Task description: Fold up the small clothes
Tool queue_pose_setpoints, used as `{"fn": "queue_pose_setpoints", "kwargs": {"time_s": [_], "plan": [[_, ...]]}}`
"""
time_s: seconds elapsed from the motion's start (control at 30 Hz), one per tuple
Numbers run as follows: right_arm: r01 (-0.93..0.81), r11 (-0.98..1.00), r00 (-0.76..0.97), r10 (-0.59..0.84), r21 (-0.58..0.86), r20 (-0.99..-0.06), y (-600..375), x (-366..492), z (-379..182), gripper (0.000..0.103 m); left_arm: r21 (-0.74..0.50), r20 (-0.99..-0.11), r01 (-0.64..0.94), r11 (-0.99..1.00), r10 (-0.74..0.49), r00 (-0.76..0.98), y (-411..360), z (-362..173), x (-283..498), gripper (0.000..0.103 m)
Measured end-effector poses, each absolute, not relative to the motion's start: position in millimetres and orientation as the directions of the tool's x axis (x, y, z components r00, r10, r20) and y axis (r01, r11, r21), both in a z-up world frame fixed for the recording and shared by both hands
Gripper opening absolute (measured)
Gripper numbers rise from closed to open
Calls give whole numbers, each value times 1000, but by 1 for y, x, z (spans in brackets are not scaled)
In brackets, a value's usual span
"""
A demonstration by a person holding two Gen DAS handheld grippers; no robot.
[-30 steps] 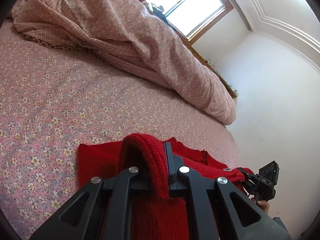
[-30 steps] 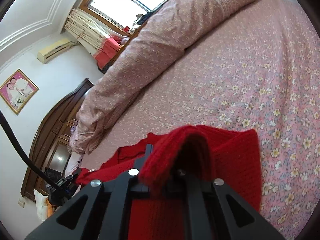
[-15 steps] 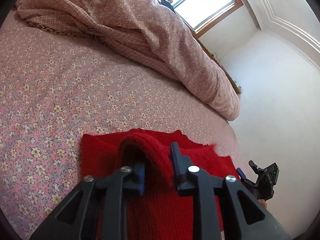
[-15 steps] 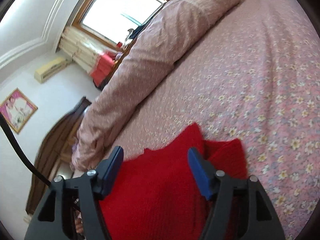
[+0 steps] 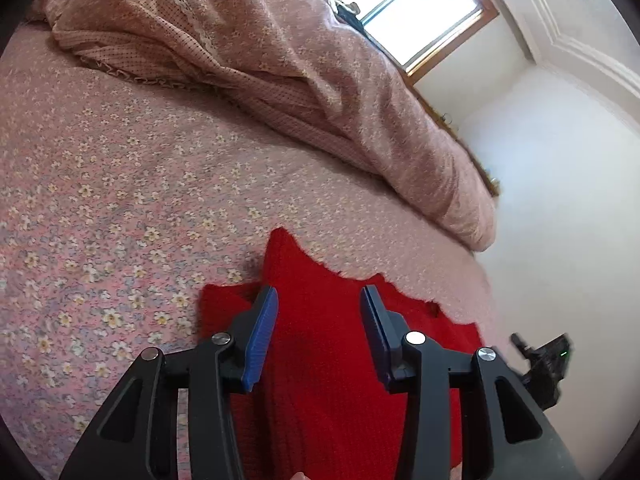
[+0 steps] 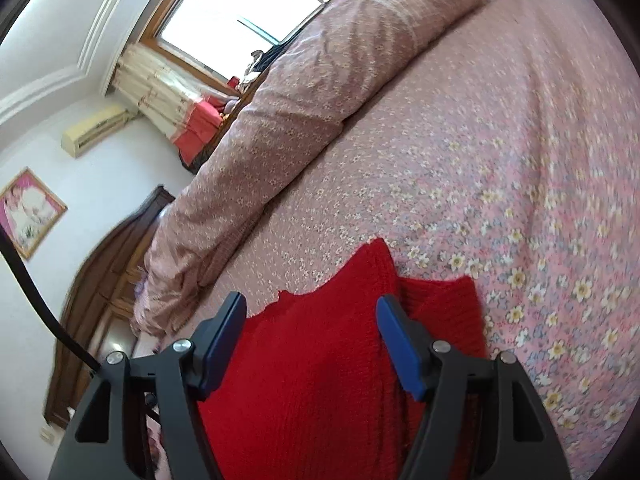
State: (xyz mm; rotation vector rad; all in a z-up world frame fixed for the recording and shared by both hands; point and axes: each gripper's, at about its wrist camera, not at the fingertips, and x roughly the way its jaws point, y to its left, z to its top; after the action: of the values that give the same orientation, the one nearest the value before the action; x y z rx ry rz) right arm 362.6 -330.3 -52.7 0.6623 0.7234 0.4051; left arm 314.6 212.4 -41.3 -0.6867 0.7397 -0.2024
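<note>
A red knitted garment [image 5: 328, 340] lies folded and flat on the flowered pink bed sheet [image 5: 120, 184]. My left gripper [image 5: 318, 300] hovers over its near part, its jaws opening, with blue pads clear of the knit. In the right wrist view the same red garment [image 6: 312, 368] lies below my right gripper [image 6: 310, 306], which stands open with nothing pinched between its fingers. A second layer of the knit shows at the right edge. The other gripper's black tip [image 5: 548, 360] shows at the far right of the left wrist view.
A rolled pink quilt [image 5: 280, 72] runs along the far side of the bed below a bright window [image 6: 236, 28]. A dark wooden wardrobe [image 6: 104, 276] and a framed picture [image 6: 28, 212] stand by the white wall. A black cable [image 6: 36, 304] crosses the left edge.
Both grippers have let go of the raised fold of red knit they were pinching. The garment has dropped flat on the sheet, and both pairs of jaws stand apart.
</note>
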Motion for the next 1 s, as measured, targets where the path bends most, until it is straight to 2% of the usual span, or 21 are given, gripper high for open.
{"fn": "queue_pose_setpoints", "kwargs": {"time_s": [0.13, 0.27, 0.43, 0.6, 0.7, 0.77, 0.97, 1.0], "plan": [[-165, 814, 669, 507, 557, -543, -317, 358, -41, 71, -622, -581, -59, 781, -409, 704, 207, -43, 315, 36], [-202, 838, 618, 511, 507, -597, -311, 355, -49, 71, -610, -583, -29, 792, -423, 694, 194, -41, 314, 36], [-214, 840, 612, 513, 499, -602, -314, 349, -51, 70, -566, -637, -43, 823, -403, 657, 180, -53, 318, 38], [-178, 836, 622, 504, 519, -599, -324, 350, -53, 70, -584, -634, -46, 810, -421, 648, 178, -56, 310, 38], [-180, 814, 595, 538, 553, -597, -326, 352, -59, 63, -599, -620, -35, 800, -435, 653, 178, -56, 297, 38], [-182, 826, 587, 527, 534, -615, -322, 353, -61, 60, -605, -614, -29, 796, -443, 653, 180, -56, 290, 35], [-163, 853, 598, 485, 495, -639, -312, 353, -68, 60, -583, -628, -17, 812, -437, 644, 166, -59, 293, 32], [-158, 858, 607, 475, 489, -637, -311, 354, -68, 60, -569, -630, -10, 822, -428, 648, 165, -58, 294, 29]]}}
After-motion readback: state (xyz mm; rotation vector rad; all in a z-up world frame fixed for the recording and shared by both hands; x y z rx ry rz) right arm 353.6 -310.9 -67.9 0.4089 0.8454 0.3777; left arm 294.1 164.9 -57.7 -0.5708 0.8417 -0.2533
